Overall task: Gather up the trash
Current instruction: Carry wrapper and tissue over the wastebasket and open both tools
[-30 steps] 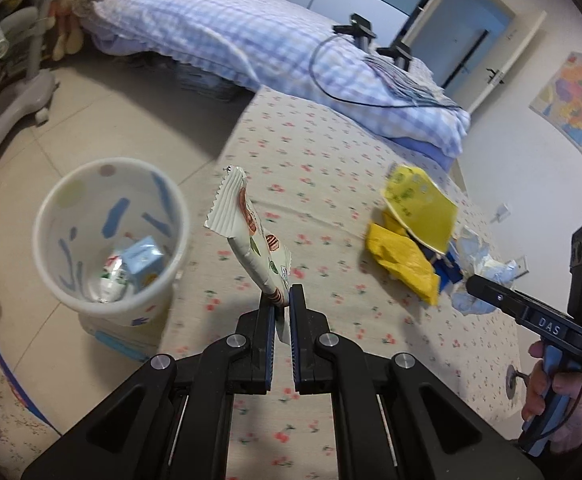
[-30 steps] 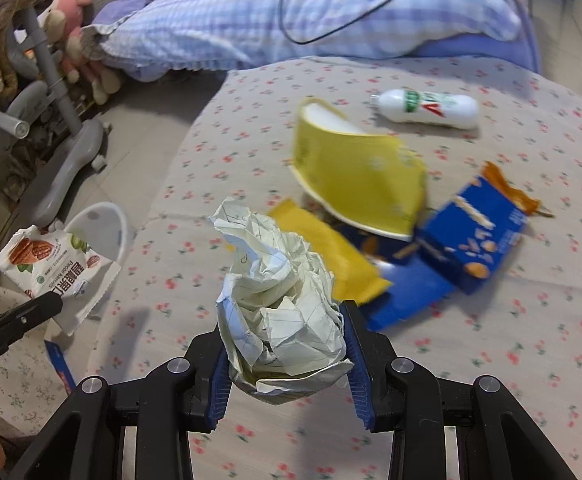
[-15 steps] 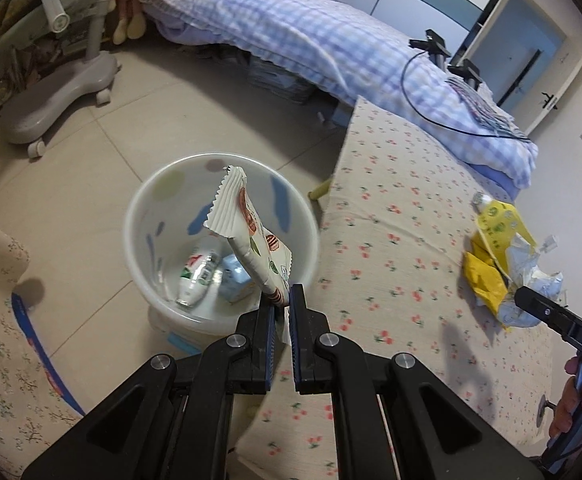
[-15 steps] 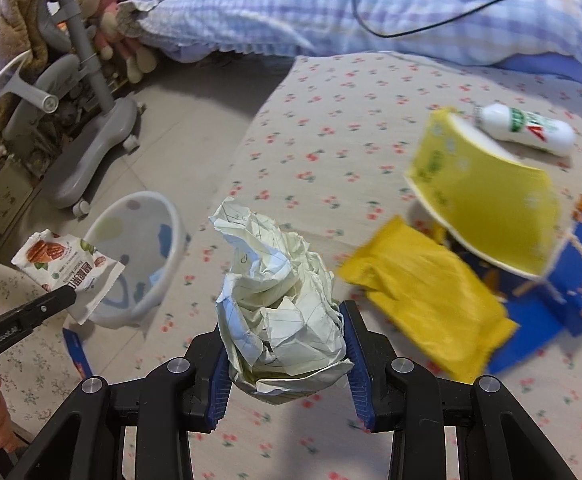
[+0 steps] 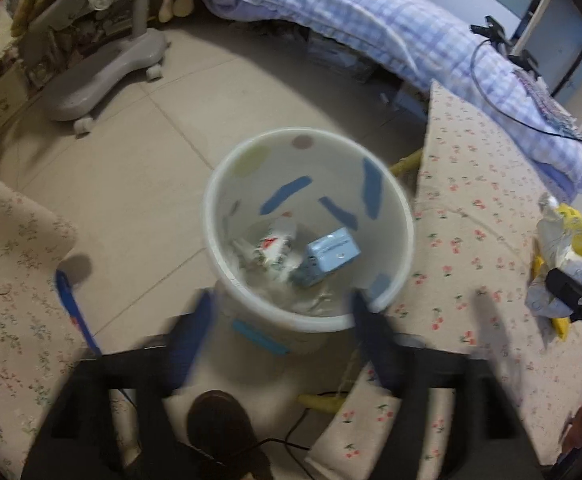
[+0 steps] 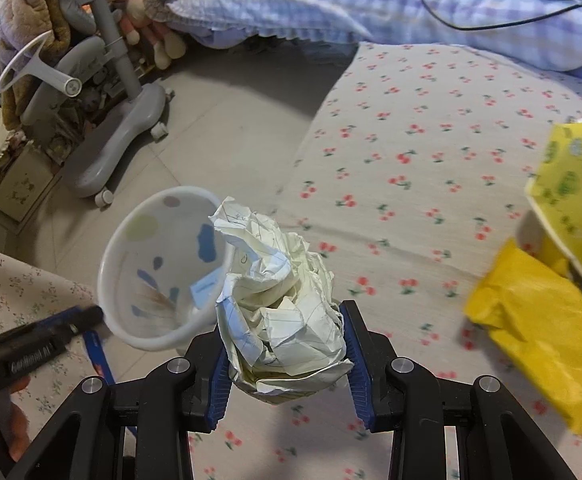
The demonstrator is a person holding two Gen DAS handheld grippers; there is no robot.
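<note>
My left gripper [image 5: 281, 316] is wide open and blurred, right over the near rim of the white trash bin [image 5: 251, 148]. The bin holds a light blue carton [image 5: 333, 254] and crumpled wrappers [image 5: 271, 246]. The snack wrapper I held is no longer between the fingers. My right gripper [image 6: 285, 340] is shut on a crumpled paper ball [image 6: 281, 300], above the floral-cloth table [image 6: 411, 152], right of the bin [image 6: 131, 280]. The left gripper's finger [image 6: 35, 340] shows at the left.
More trash lies on the table: a yellow paper bowl [image 6: 571, 200], a yellow bag [image 6: 539, 332]. A grey chair base [image 5: 103, 72] stands on the floor behind the bin. A checked-quilt bed [image 5: 371, 20] is at the back. A cable and a shoe [image 5: 219, 420] lie below.
My left gripper opened over the bin and the snack wrapper left its fingers. My right gripper carried the paper ball leftward, closer to the bin.
</note>
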